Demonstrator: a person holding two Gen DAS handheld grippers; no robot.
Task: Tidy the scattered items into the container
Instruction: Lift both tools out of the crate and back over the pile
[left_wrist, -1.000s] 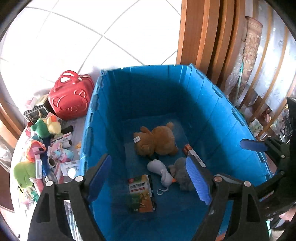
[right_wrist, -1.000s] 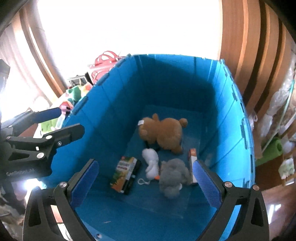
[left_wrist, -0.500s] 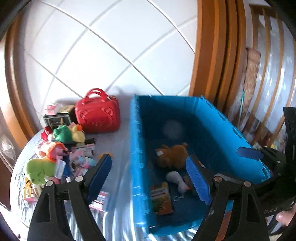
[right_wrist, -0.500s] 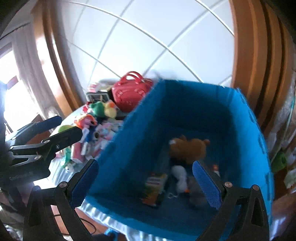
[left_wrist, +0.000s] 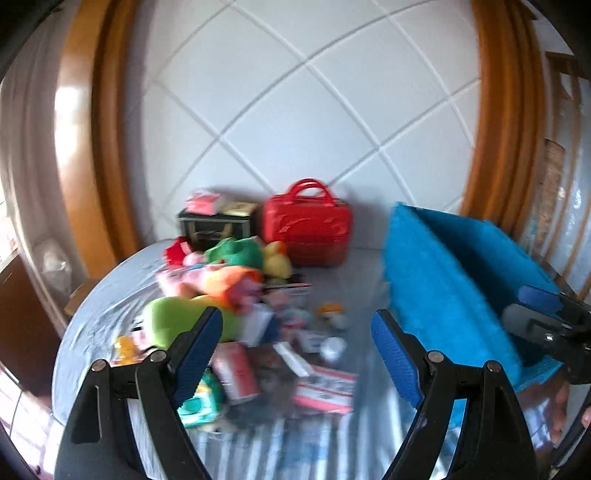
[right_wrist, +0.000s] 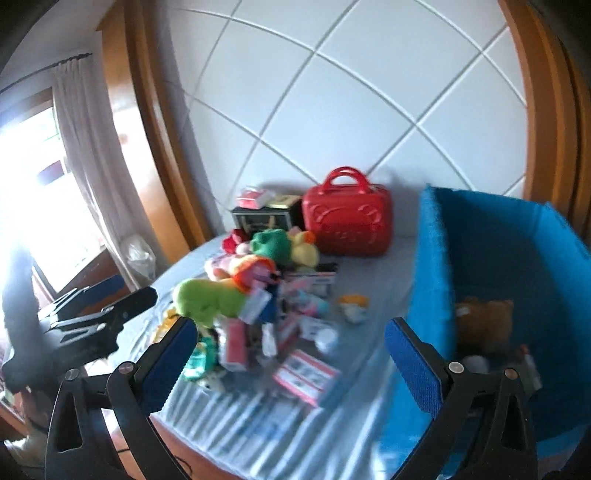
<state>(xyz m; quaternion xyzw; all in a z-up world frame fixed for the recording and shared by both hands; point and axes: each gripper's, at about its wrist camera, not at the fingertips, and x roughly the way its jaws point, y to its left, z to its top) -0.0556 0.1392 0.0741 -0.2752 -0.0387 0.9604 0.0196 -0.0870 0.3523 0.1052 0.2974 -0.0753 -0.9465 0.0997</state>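
Note:
The blue bin (right_wrist: 436, 258) stands on the right of the table; a brown plush bear (right_wrist: 484, 321) lies inside it. It also shows in the left wrist view (left_wrist: 443, 280). A blurred pile of toys and small boxes lies left of it, with a green plush (right_wrist: 207, 299), a yellow duck (right_wrist: 304, 251) and a red-and-white box (right_wrist: 304, 374). My left gripper (left_wrist: 297, 354) is open and empty above the pile. My right gripper (right_wrist: 288, 363) is open and empty, nearer the table's front edge.
A red handbag (right_wrist: 347, 221) and a dark box (right_wrist: 258, 219) stand at the back against the white tiled wall. The table has a light striped cloth (right_wrist: 266, 413). Wooden frames flank both sides; a curtained window is at far left.
Both grippers have swung left, from looking down into the blue bin to facing the toy pile on the table. Both stay open and empty.

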